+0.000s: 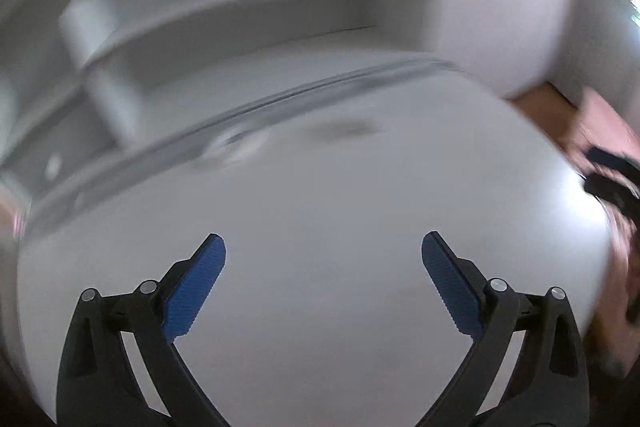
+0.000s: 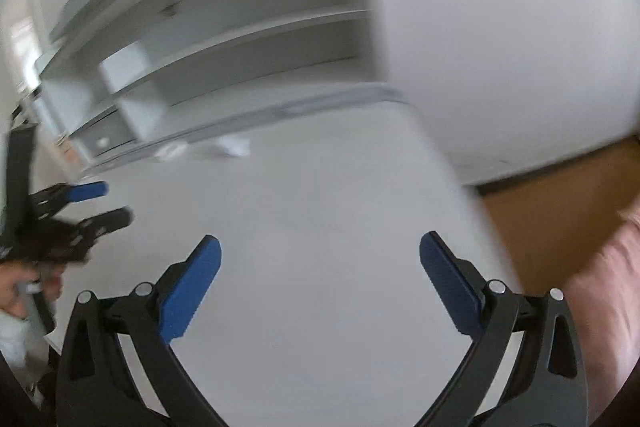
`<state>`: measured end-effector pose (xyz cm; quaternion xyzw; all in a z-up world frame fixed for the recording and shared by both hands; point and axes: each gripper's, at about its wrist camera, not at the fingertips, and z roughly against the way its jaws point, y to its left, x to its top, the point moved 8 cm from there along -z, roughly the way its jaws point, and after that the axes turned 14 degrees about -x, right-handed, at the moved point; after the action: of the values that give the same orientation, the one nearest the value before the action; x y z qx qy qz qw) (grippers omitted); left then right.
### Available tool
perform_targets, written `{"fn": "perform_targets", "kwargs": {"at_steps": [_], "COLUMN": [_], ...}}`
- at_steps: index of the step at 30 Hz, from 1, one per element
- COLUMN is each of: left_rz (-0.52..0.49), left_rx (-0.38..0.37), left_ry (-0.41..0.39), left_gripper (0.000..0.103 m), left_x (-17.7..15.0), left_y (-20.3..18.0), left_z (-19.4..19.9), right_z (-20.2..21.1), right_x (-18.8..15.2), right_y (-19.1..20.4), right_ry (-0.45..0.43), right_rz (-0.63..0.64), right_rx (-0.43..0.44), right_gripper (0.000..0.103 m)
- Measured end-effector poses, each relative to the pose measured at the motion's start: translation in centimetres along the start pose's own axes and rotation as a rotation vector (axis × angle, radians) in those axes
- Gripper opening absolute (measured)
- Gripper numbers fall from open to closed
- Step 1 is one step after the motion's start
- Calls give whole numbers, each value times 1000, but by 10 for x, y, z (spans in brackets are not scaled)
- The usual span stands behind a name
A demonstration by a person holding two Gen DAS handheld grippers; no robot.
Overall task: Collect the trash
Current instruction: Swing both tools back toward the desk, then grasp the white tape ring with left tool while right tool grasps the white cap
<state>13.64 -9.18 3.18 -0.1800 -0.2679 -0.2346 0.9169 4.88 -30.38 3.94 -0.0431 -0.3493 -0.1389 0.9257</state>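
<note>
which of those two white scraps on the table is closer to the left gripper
The blurrier crumpled scrap, lying left of the other white scrap in the right wrist view, on the left gripper side of the table.

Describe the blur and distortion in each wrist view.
Left wrist view: heavy motion blur smears the white table and shelving, though the left gripper stays sharp, open. Right wrist view: milder blur, with small white scraps on the table only vaguely resolved; the right gripper is crisp, open. Fisheye bends straight edges in both.
</note>
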Motion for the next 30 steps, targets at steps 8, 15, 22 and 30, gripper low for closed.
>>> {"fn": "perform_targets", "kwargs": {"at_steps": [8, 15, 22, 30], "left_rz": [46, -21, -131, -159], "left_rx": [53, 4, -64, -91], "left_ry": [68, 54, 75, 78], "left_gripper": [97, 96, 96, 92], "left_x": [15, 45, 58, 63], "left_y": [69, 85, 86, 77], "left_z": [-49, -70, -81, -89], "right_z": [-91, -133, -155, -160], "right_x": [22, 33, 48, 55], "right_y": [88, 114, 123, 128], "right_ry": [115, 141, 144, 135], "right_rz": [141, 198, 225, 254], "right_rx": [-22, -34, -49, -34], "right_gripper": [96, 96, 98, 92]}}
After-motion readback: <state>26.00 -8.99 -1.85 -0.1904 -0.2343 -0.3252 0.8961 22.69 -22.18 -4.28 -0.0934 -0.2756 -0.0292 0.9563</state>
